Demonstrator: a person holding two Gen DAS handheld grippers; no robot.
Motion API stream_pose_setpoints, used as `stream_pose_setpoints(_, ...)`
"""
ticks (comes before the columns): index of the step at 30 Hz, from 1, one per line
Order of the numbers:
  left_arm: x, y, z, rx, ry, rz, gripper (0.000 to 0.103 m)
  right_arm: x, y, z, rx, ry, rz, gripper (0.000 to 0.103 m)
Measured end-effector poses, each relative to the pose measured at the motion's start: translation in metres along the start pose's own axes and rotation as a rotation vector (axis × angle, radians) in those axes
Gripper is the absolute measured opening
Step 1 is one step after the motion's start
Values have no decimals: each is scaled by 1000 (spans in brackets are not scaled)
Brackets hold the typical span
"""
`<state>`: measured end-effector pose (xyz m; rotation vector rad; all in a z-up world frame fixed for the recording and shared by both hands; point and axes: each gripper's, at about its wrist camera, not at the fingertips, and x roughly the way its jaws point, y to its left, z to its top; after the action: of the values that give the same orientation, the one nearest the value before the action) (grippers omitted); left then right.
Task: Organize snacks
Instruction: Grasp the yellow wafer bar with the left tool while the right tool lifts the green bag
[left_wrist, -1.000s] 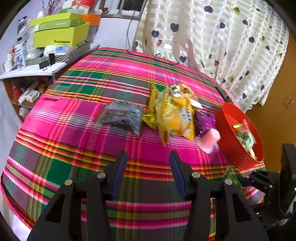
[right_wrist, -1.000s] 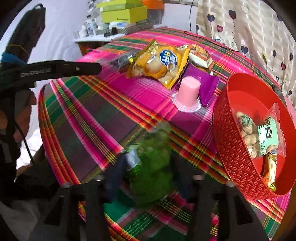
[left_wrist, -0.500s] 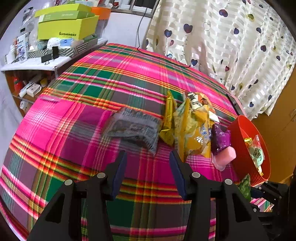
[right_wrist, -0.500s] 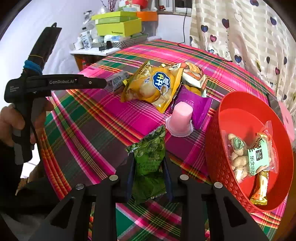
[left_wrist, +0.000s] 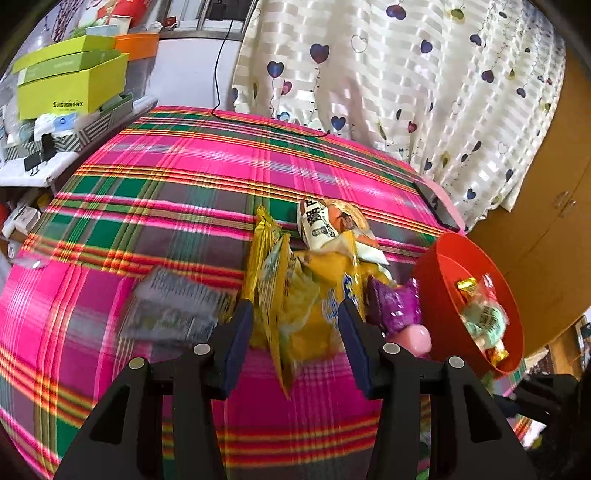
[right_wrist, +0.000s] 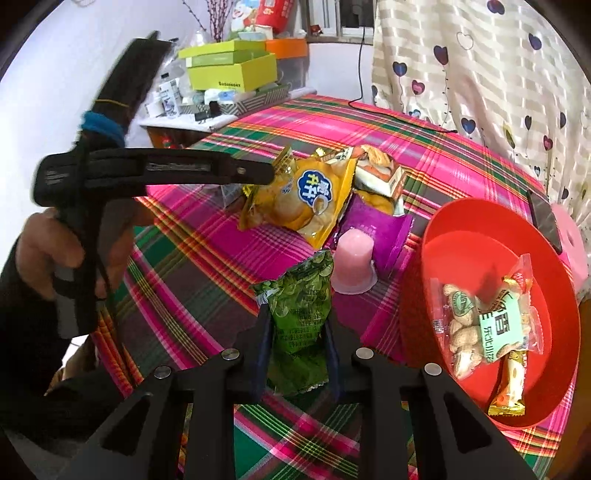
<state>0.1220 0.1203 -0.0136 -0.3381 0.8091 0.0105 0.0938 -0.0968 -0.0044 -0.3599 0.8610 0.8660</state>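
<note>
Plaid cloth in pink, green and orange covers the counter (right_wrist: 295, 122), with a heart-print curtain (right_wrist: 480, 74) hanging behind its far edge and stacked lime-green boxes (right_wrist: 232, 66) on a shelf off its left side. At the left, a hand (right_wrist: 40, 258) grips the left gripper (left_wrist: 295, 332), whose fingers (left_wrist: 240, 332) stand released and wide apart, empty, poised over the snack pile near the middle of the counter. That pile runs from a grey packet (left_wrist: 173, 310), blurred, to a big yellow chip bag (right_wrist: 303, 195), a white-and-orange pack (right_wrist: 376, 170) behind it and a purple packet (right_wrist: 376, 229) beside a pink jelly cup (right_wrist: 352, 262). Nearer the front edge, the right gripper (right_wrist: 297, 332) is closing its fingers (right_wrist: 260, 339) on a green snack packet (right_wrist: 299, 317), which stands clenched between them, lifted off the cloth. At the counter's right edge sits a red basket (right_wrist: 461, 229), holding a clear bag of peanuts (right_wrist: 476, 325) and a small yellow bar (right_wrist: 511, 384).
</note>
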Motion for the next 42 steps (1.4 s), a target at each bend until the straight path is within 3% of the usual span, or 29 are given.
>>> stream_pose_setpoints(6, 21, 1, 10, 12, 8, 21, 49, -5, -5, 2, 10, -16, -1, 23)
stream_pose_setpoints(14, 22, -9, 4, 52, 27, -82, 49, -4, -13, 0, 30, -11, -2, 23)
stream_pose_setpoints(28, 32, 8, -1, -84, 119, -214, 49, -2, -13, -1, 32, -6, 12, 23)
stream_pose_setpoints(29, 32, 8, -1, -83, 120, -218, 46, -2, -14, -1, 31, -7, 11, 23)
stream_pose_setpoints(30, 31, 6, -1, -77, 115, -224, 32, -2, -14, -1, 32, -9, 10, 23)
stream_pose_setpoints(33, 24, 2, -2, -48, 90, -189, 20, -4, -14, -1, 34, -16, 4, 23)
stream_pose_setpoints(42, -17, -18, -4, 17, -21, -118, 14, -18, -16, 1, 50, -56, -18, 23)
